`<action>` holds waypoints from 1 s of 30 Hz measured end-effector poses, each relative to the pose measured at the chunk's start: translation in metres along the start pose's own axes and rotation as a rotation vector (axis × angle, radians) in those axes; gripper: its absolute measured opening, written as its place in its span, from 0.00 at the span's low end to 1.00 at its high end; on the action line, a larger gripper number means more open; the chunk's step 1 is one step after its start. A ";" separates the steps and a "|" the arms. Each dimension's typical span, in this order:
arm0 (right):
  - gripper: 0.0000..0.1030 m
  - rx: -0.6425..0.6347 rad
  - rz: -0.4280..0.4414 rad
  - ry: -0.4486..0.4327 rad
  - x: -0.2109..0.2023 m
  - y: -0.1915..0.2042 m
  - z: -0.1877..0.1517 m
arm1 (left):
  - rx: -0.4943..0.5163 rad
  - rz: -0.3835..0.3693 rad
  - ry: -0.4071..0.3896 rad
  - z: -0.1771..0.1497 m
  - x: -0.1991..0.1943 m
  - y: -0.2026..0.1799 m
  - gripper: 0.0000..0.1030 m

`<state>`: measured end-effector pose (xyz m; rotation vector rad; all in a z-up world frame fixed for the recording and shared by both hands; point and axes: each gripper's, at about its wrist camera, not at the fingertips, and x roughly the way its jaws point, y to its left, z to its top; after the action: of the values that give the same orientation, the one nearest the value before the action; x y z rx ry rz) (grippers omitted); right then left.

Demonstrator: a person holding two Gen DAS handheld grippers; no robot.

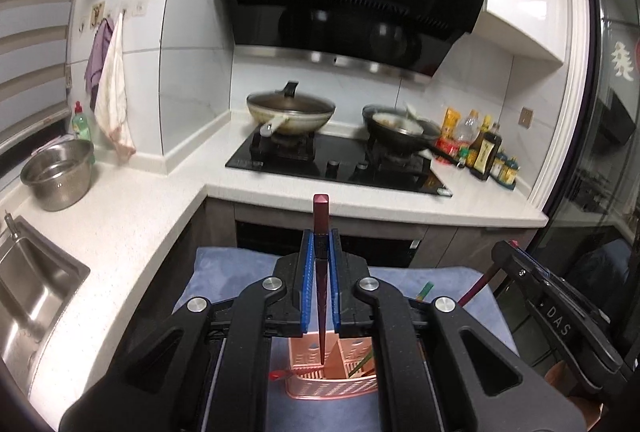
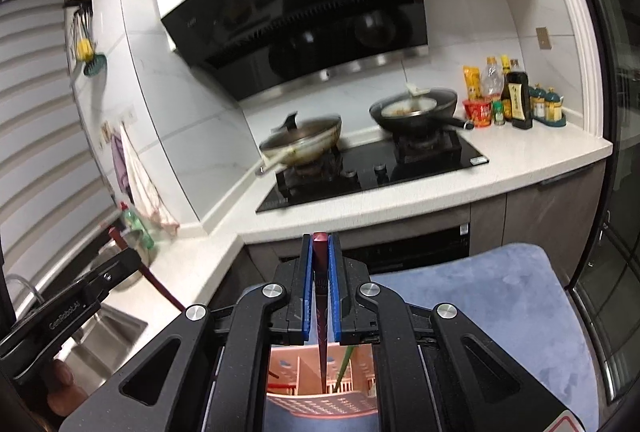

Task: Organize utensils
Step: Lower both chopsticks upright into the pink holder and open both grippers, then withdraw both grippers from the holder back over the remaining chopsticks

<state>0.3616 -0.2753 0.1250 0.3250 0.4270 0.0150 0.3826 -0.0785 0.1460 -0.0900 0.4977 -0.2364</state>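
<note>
My left gripper point(image 1: 321, 244) is shut on a dark red chopstick point(image 1: 321, 216) that stands upright, its thin tip down inside a pink slotted utensil holder point(image 1: 336, 388). My right gripper point(image 2: 321, 252) is shut on another dark red chopstick point(image 2: 320, 244), its tip also down in the pink holder point(image 2: 320, 404). The holder has compartments and holds a green chopstick point(image 2: 345, 368) and a red one point(image 2: 280, 386). The holder stands on a blue-grey cloth point(image 1: 224, 272). The right gripper shows at the right of the left wrist view point(image 1: 520, 256).
White L-shaped counter point(image 1: 120, 224) with a steel sink point(image 1: 28, 296) and steel bowl point(image 1: 58, 174) at left. Black hob point(image 1: 340, 164) with two pans, range hood above, sauce bottles point(image 1: 480, 148) at right. Dark glass door at far right. A green chopstick point(image 1: 424, 292) lies on the cloth.
</note>
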 end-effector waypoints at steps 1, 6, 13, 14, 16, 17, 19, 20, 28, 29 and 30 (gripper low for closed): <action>0.07 -0.003 -0.001 0.010 0.003 -0.001 -0.003 | -0.001 0.002 0.007 -0.002 0.003 0.000 0.07; 0.07 -0.001 -0.012 0.054 0.017 -0.006 -0.016 | -0.007 0.014 0.052 -0.015 0.021 0.005 0.07; 0.07 -0.003 -0.039 0.086 0.025 -0.010 -0.027 | -0.017 0.025 0.078 -0.021 0.029 0.008 0.07; 0.08 -0.001 -0.038 0.083 0.024 -0.011 -0.027 | -0.018 0.038 0.076 -0.022 0.028 0.008 0.08; 0.12 0.000 -0.044 0.079 0.022 -0.011 -0.027 | -0.017 0.054 0.077 -0.022 0.029 0.008 0.18; 0.13 0.003 -0.045 0.078 0.021 -0.011 -0.026 | -0.021 0.060 0.079 -0.021 0.028 0.008 0.26; 0.13 0.008 -0.043 0.077 0.019 -0.011 -0.025 | -0.026 0.067 0.074 -0.022 0.025 0.010 0.30; 0.13 0.008 -0.042 0.075 0.017 -0.011 -0.025 | -0.025 0.066 0.072 -0.021 0.024 0.010 0.30; 0.14 -0.022 -0.029 0.060 -0.005 -0.002 -0.025 | -0.027 0.077 0.066 -0.023 0.008 0.011 0.33; 0.14 -0.025 -0.025 0.060 -0.008 -0.001 -0.026 | -0.028 0.076 0.066 -0.024 0.006 0.011 0.33; 0.14 -0.026 -0.021 0.060 -0.012 0.000 -0.026 | -0.027 0.077 0.064 -0.025 0.003 0.011 0.33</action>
<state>0.3401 -0.2677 0.1073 0.2951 0.4890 0.0094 0.3750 -0.0687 0.1211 -0.0901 0.5673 -0.1576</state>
